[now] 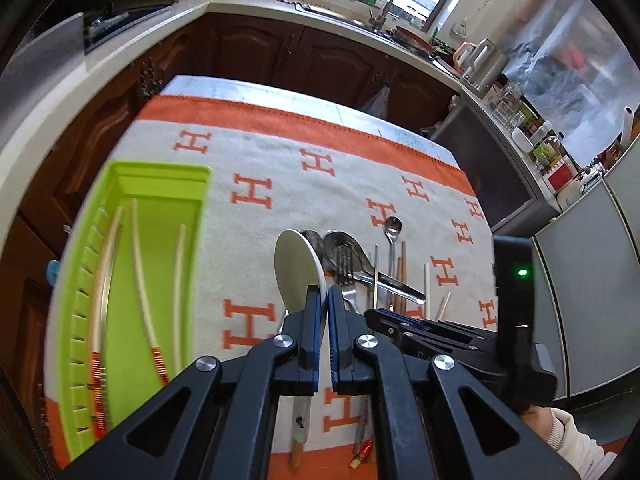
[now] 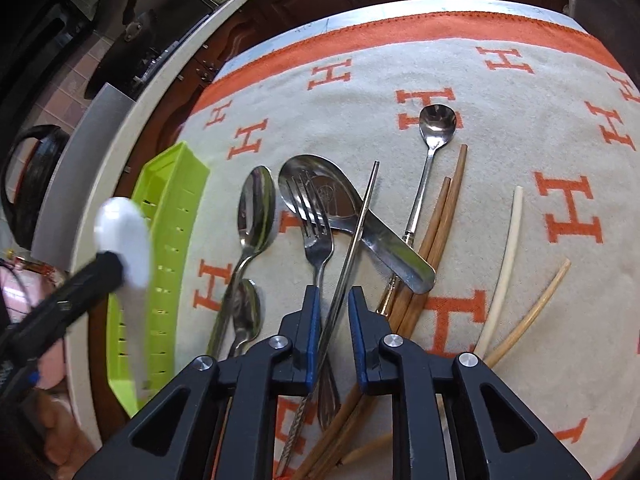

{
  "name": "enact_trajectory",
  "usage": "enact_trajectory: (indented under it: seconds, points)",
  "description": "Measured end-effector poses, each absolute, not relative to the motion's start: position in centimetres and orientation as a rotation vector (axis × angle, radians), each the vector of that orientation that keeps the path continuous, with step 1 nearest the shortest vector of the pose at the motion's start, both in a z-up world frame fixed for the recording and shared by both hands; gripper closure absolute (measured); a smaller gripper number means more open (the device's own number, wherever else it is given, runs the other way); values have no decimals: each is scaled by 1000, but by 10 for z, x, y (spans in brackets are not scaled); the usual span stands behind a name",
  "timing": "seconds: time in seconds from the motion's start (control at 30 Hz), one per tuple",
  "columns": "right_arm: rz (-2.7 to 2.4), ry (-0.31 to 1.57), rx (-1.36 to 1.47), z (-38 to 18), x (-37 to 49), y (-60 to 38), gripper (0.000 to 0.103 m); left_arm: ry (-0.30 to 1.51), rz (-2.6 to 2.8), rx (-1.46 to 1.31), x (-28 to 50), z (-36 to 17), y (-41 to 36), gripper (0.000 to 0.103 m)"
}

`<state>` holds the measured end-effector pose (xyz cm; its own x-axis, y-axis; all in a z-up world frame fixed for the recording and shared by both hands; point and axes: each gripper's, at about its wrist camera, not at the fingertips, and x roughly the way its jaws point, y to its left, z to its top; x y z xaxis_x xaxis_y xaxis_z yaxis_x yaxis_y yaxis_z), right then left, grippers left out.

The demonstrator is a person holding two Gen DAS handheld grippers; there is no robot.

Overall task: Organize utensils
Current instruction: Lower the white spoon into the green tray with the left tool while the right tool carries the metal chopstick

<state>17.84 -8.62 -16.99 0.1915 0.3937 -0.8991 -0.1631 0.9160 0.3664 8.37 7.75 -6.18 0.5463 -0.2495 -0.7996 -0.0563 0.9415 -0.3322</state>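
My left gripper (image 1: 324, 298) is shut on a white spoon (image 1: 296, 268), held above the cloth with its bowl forward; in the right wrist view the white spoon (image 2: 124, 236) hangs over the green tray (image 2: 168, 248). My right gripper (image 2: 334, 300) stands open low over the utensil pile, a thin metal chopstick (image 2: 354, 240) running between its fingers without the pads pressing it. Around it lie a fork (image 2: 318, 236), a large serving spoon (image 2: 344, 204), two spoons (image 2: 256, 208), a long teaspoon (image 2: 437, 120) and brown wooden chopsticks (image 2: 444, 220). The green tray (image 1: 160, 184) holds several pale chopsticks (image 1: 140, 272).
An orange and cream cloth (image 2: 500, 128) covers the table. A cream chopstick (image 2: 508, 256) and a bamboo one (image 2: 536, 304) lie to the right of the pile. Dark cabinets and a counter with a sink (image 1: 384, 0) stand behind the table. A sleeve (image 1: 576, 436) shows at lower right.
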Motion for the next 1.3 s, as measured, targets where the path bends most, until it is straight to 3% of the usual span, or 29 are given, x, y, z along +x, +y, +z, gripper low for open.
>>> enact_trajectory:
  seconds: [0.23, 0.43, 0.9, 1.0, 1.13, 1.3]
  points:
    - [353, 1310, 195, -170, 176, -79, 97, 948, 9, -289, 63, -34, 119, 102]
    - [391, 1278, 232, -139, 164, -81, 98, 955, 86, -259, 52, -32, 152, 102]
    - [632, 1229, 216, -46, 149, 4, 98, 1094, 108, -244, 48, -101, 170, 101]
    - [684, 1225, 201, -34, 144, 28, 98, 1089, 124, -248, 44, -104, 174, 95]
    - [732, 1242, 163, -25, 138, 59, 98, 1049, 150, -254, 38, -93, 182, 77]
    - [765, 1287, 151, -34, 137, 88, 98, 1000, 193, -254, 30, -74, 195, 74]
